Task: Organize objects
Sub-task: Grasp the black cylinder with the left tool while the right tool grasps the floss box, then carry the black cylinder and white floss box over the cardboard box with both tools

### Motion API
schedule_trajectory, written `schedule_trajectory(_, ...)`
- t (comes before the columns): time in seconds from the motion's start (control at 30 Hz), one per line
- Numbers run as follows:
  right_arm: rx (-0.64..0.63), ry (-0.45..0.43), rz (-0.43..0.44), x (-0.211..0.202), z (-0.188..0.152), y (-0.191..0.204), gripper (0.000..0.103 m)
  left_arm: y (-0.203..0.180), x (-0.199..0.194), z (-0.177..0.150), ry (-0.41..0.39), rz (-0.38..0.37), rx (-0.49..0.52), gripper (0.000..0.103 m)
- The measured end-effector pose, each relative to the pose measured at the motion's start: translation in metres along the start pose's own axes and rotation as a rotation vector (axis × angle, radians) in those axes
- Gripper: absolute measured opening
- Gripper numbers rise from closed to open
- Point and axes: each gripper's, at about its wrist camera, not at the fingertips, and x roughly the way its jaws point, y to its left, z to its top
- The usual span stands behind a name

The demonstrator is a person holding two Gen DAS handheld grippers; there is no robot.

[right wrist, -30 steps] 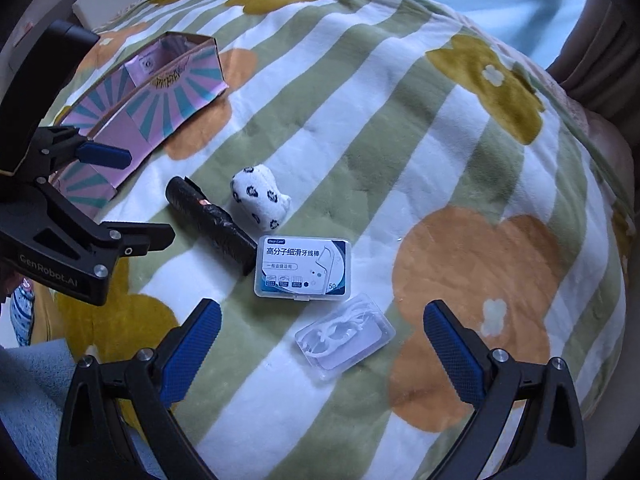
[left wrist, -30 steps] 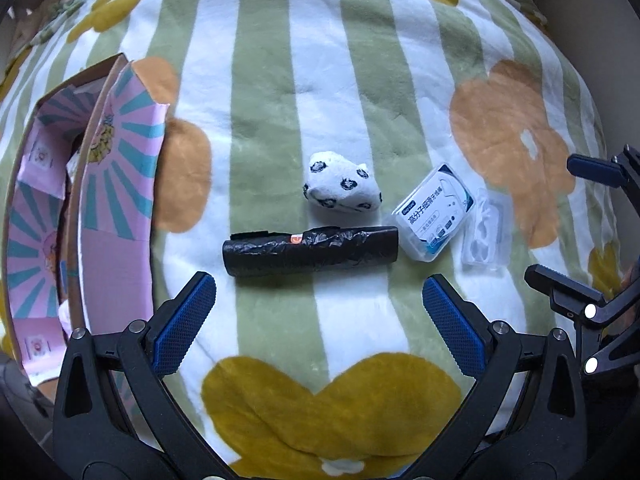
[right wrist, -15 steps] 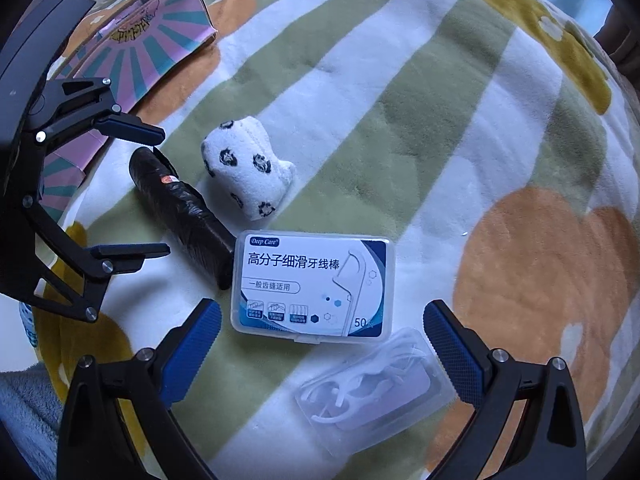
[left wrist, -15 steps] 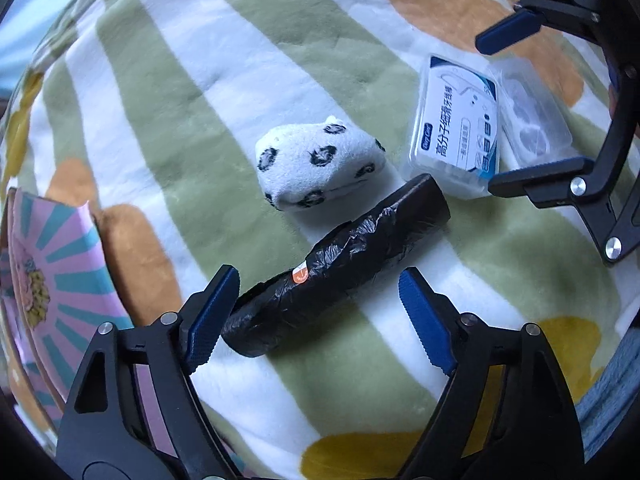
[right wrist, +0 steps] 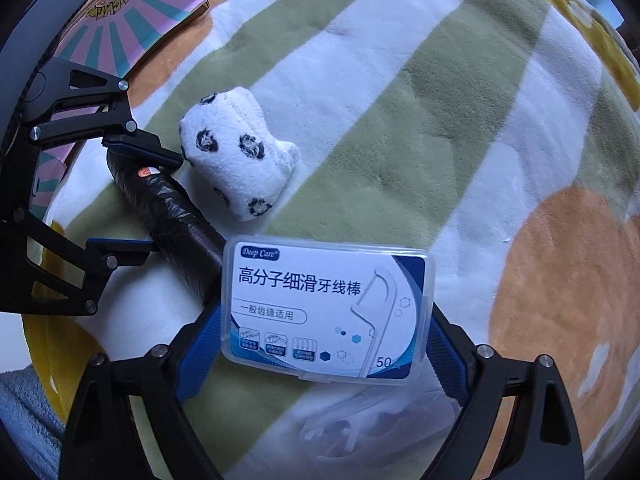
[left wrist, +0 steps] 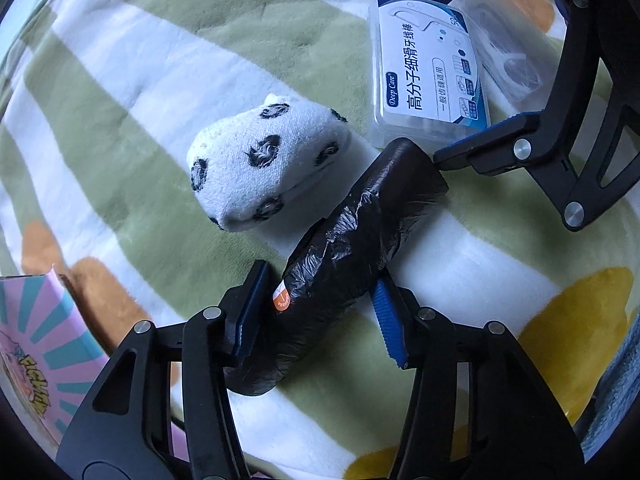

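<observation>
A black roll of bin bags (left wrist: 352, 236) lies on the striped blanket. My left gripper (left wrist: 320, 312) is shut on the roll near its orange-stickered end; it also shows in the right wrist view (right wrist: 132, 196). A white sock with black spots (left wrist: 264, 164) lies just beyond the roll. My right gripper (right wrist: 324, 344) is shut on a floss pick box (right wrist: 328, 308) with a blue-and-white label; its pads touch both short sides. A clear plastic case of floss picks (right wrist: 360, 424) lies under the box, between the right fingers.
A pink and teal sunburst cardboard box (right wrist: 132, 20) stands open at the far left; its corner also shows in the left wrist view (left wrist: 36, 352). The blanket (right wrist: 400, 100) has green and white stripes and orange and yellow flowers.
Both grippers moved down and forward onto the objects and closed: the left around the black roll, the right around the floss pick box.
</observation>
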Motion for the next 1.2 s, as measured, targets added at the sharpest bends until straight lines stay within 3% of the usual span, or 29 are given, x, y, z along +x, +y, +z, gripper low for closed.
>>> schedule_trajectory(0.33, 0.064, -0.022, -0.003, -0.02, -0.003, -0.005, 0.09, 0.01, -0.02, -0.013, -0.023, 0.006, -0.105, 0.034)
schedule_trajectory(0.7, 0.133, -0.067, -0.014, -0.062, -0.007, 0.0, 0.089, 0.028, -0.067, -0.041, -0.099, -0.011, -0.324, 0.033)
schedule_trajectory(0.83, 0.197, -0.093, -0.026, -0.09, -0.007, 0.002, 0.089, 0.034, -0.097, -0.058, -0.149, -0.009, -0.449, 0.033)
schedule_trajectory(1.03, 0.33, -0.145, -0.062, -0.143, -0.007, 0.0, 0.089, 0.006, -0.147, -0.063, -0.263, -0.003, -0.68, 0.033)
schedule_trajectory(1.2, 0.45, -0.21, -0.082, -0.182, -0.007, 0.028, 0.089, 0.006, -0.191, -0.081, -0.382, 0.009, -0.876, 0.033)
